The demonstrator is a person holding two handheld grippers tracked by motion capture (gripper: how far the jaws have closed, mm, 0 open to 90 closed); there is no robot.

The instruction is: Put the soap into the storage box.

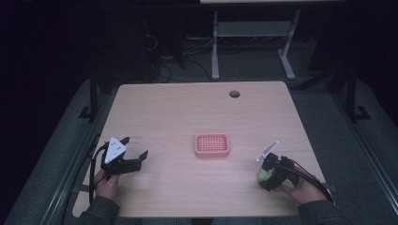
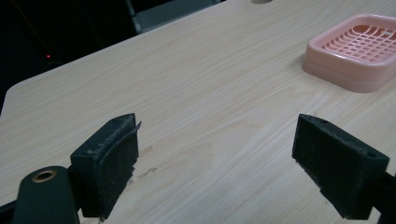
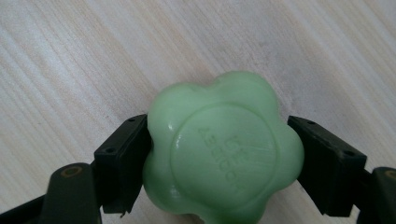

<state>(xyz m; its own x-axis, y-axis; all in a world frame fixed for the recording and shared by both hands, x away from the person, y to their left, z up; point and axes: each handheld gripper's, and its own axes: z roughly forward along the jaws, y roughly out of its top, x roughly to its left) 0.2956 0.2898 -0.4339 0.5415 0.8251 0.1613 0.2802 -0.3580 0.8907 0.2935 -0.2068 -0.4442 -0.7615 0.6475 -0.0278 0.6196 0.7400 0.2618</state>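
The wooden table [image 1: 187, 112] carries a pink slatted soap dish [image 1: 212, 145] near its middle. Left of the dish, the left gripper [image 1: 133, 151] rests low with jaws spread wide. Right of the dish, the right gripper [image 3: 218, 154] clamps a green flower-shaped soap [image 3: 222, 149] just above the tabletop.

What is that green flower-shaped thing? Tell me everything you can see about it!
The green soap looks like a pale, smooth, waxy bar shaped like a flower with rounded lobes. A round raised centre carries stamped letters too faint to read. It is whole and clean. The right gripper pinches it, one black finger pressing each side, just above the wooden table. In the high view it sits near the table's front right, apart from the pink dish.
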